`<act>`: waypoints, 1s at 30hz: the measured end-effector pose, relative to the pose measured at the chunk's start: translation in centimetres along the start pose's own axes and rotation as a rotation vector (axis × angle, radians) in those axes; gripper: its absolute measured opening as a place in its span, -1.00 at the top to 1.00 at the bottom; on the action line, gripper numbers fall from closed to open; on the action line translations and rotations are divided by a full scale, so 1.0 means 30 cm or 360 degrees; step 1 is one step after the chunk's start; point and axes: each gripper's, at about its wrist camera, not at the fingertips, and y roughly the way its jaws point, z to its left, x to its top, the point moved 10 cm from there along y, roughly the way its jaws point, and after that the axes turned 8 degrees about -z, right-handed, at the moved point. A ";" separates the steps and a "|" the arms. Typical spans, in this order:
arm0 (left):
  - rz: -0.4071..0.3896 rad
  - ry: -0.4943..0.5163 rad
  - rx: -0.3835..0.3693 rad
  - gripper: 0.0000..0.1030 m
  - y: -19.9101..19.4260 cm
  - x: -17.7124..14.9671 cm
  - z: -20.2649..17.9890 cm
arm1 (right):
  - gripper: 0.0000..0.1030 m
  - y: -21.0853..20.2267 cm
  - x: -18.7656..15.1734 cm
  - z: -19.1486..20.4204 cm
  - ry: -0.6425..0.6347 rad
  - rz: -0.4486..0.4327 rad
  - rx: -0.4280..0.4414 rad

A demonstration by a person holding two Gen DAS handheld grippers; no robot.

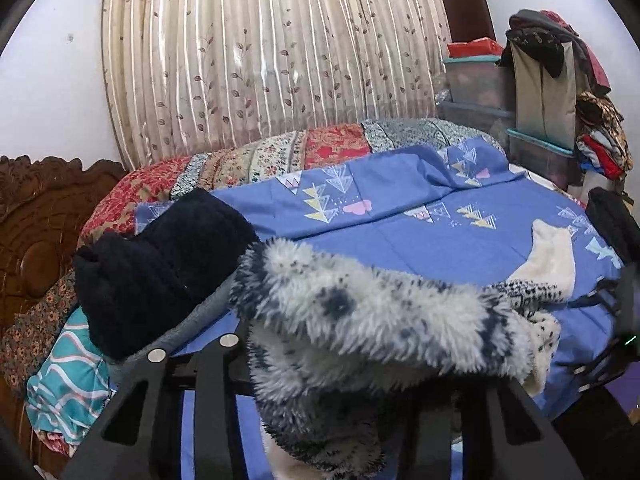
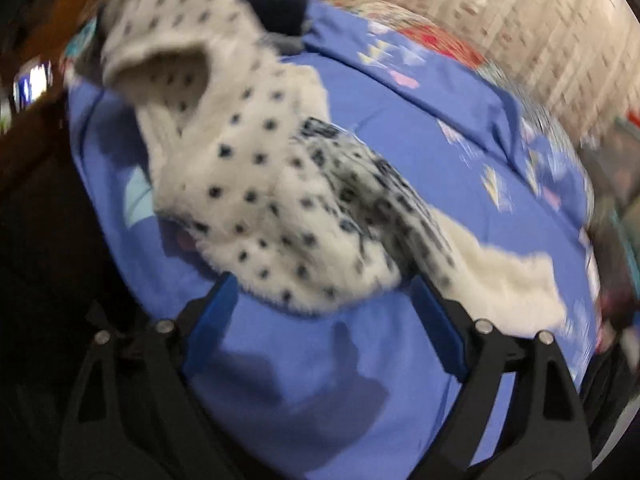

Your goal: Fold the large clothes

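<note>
Fluffy white fleece garment with dark navy spots (image 1: 360, 320) lies partly on the blue cotton bedsheet printed with small triangle motifs (image 1: 400, 216), and partly hangs lifted off it. In the left wrist view its long, shaggy pile bunches up thick right in front of the left gripper (image 1: 320, 392), draping over and between the black fingers so that their tips are hidden; fabric fills the gap, so the fingers appear clamped on the garment. A plain cream, smooth-napped end of it (image 1: 554, 256) trails flat across the bedsheet toward the far side.

In the right wrist view, which is motion-blurred, the garment (image 2: 260, 184) shows a finer texture: short white fleece with evenly spaced dots, and a band of denser dark patterning running diagonally. One rounded, tube-like opening (image 2: 160, 68) is raised above the bedsheet (image 2: 400, 128). The right gripper (image 2: 324, 320) has its black fingers with blue pads (image 2: 212, 328) spread wide, empty, with the garment's fuzzy lower edge just beyond the tips.

Beyond the garment on the bedsheet sits a dark navy, woolly knitted bundle (image 1: 160, 272). Behind the bedsheet lie a red and floral patchwork quilt (image 1: 240, 160) and a pleated cream curtain with a leaf print (image 1: 260, 60).
</note>
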 end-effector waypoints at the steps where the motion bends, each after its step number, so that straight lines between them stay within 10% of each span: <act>1: -0.0008 -0.0006 0.0011 -0.11 -0.008 0.012 0.004 | -0.62 0.056 0.002 0.005 -0.0043 0.0042 0.0007; 2: -0.0018 -0.0020 0.0028 -0.07 -0.020 0.028 0.015 | -0.13 0.093 0.001 0.007 -0.0045 0.0081 0.0040; 3: -0.0023 -0.0043 0.0042 -0.04 -0.031 0.041 0.029 | 0.85 0.133 -0.007 0.002 -0.0005 0.0175 0.0093; 7: -0.0107 -0.0132 0.0095 0.09 -0.115 0.116 0.076 | 0.87 -0.004 0.160 -0.148 0.0260 -0.0035 0.0033; 19: -0.0853 -0.0376 0.0097 0.11 -0.650 0.695 0.225 | 0.87 -1.197 0.867 -0.724 0.0794 -0.1377 -0.0182; 25: -0.0874 -0.0384 0.0177 0.11 -0.608 0.832 0.215 | 0.87 -1.344 0.982 -0.825 0.0794 -0.1384 -0.0334; 30: -0.0487 -0.0417 0.0160 0.11 -0.193 0.711 0.186 | 0.87 -0.964 0.945 -0.913 0.0837 -0.1036 -0.0343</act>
